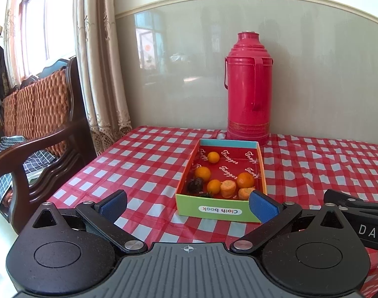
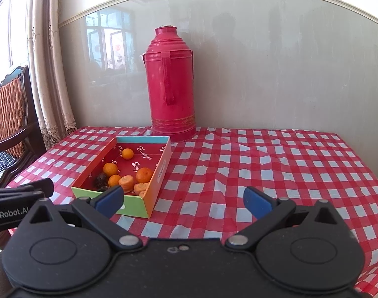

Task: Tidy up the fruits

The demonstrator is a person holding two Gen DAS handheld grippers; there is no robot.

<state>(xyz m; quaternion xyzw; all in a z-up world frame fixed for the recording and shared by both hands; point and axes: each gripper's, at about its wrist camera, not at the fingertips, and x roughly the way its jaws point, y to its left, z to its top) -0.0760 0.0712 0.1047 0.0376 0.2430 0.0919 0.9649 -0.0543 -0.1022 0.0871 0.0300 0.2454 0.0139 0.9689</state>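
The box point(image 1: 220, 212) sits on the table point(image 2: 263, 164) near the red flask point(image 1: 248, 87). Inside lie small oranges point(image 1: 245, 180), carrot bits point(image 1: 228, 188) and dark fruit point(image 1: 195, 185). Both the left tool point(image 1: 189, 202) and the right tool point(image 2: 184, 200) are spread wide and hold nothing. The oranges look light, round and likely to roll, so pinch one gently across its middle.

The tablecloth point(image 2: 238, 164) over the tabletop looks like glossy plastic sheet, creased in places. The flask point(image 1: 248, 87) at the far edge is smooth, shiny red plastic or painted metal; which one I cannot tell. The box point(image 1: 220, 212) is matt cardboard outside with a glossy red lining. The oranges point(image 1: 245, 180) have dimpled, slightly shiny skin. The left gripper point(image 1: 189, 204) is matt black plastic with bright metal rivets and blue, finely textured pads point(image 1: 262, 207)
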